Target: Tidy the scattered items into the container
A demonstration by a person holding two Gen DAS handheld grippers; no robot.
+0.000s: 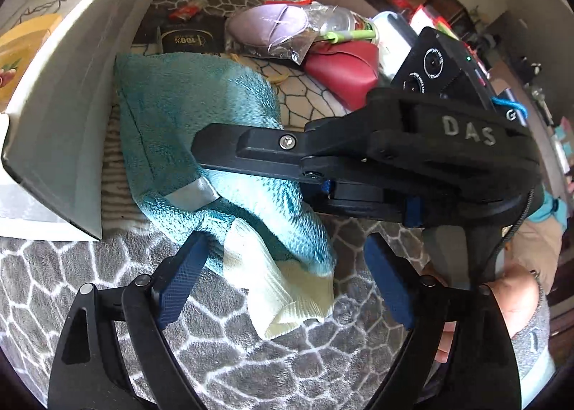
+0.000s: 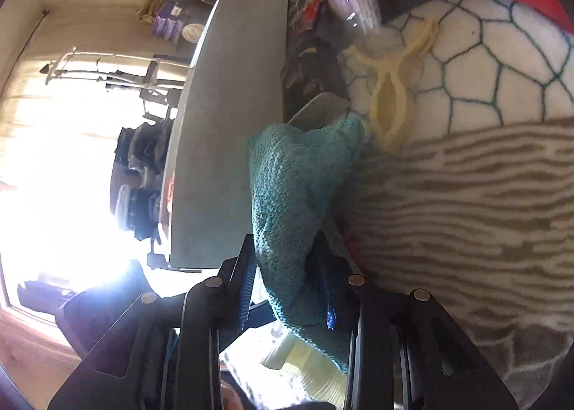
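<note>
The white box point(image 1: 61, 116) is the landmark here. Its tall side wall blocks the way straight across on that side. Right against the wall lies the teal towel point(image 1: 201, 116), with the right gripper point(image 1: 201, 155) reaching across it, so the gap beside the box is filled. Behind the towel, away from the box, clutter crowds in: a lilac pouch point(image 1: 265, 29), a red pouch point(image 1: 340, 69). In front of the box, the grey patterned blanket point(image 1: 71, 266) lies bare.
</note>
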